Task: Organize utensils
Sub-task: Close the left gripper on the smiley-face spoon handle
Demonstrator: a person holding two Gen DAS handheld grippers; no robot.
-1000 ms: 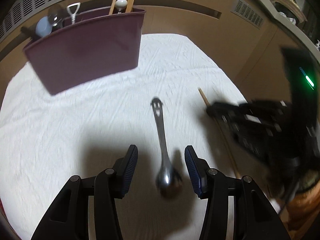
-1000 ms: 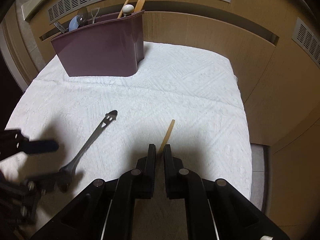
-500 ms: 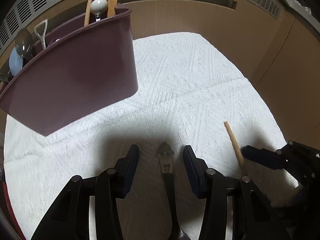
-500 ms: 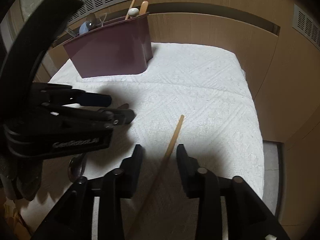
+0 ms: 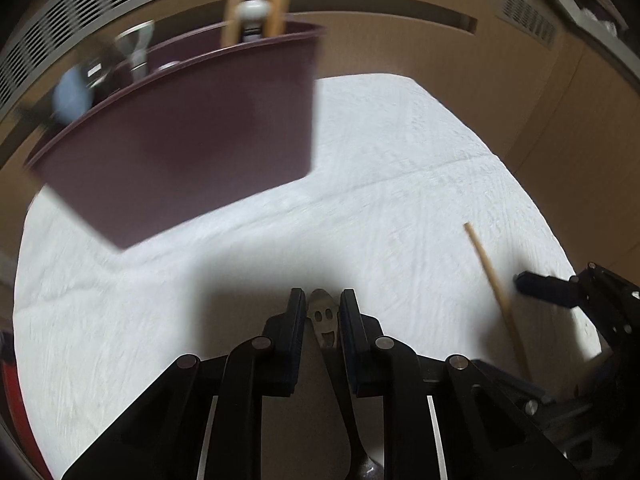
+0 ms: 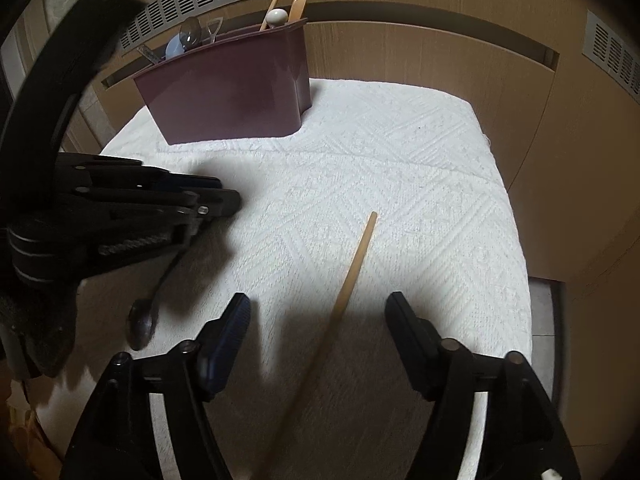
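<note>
On cloth-covered tabletop [image 6: 400, 160], near left: left tongs [image 5: 322, 300], just been closing, now narrowed onto metal spoon [image 5: 325, 320]. Grips the handle by both edges at its face-cutout end, pads pressed on either side. Bowl end of spoon points near, low over the cloth; whether it touches cannot be told.

To the right, near centre: right tongs [image 6: 318, 312], just been opening, now spread wide, gripping nothing. Straddles wooden chopstick [image 6: 352, 264] without contact, pads well apart from it on both sides. Chopstick flat on the cloth, far tip angled slightly right.

At far left: maroon utensil holder [image 6: 228, 92], upright on the cloth, already stocked with several handles and sticks. Well apart from both tongs.
</note>
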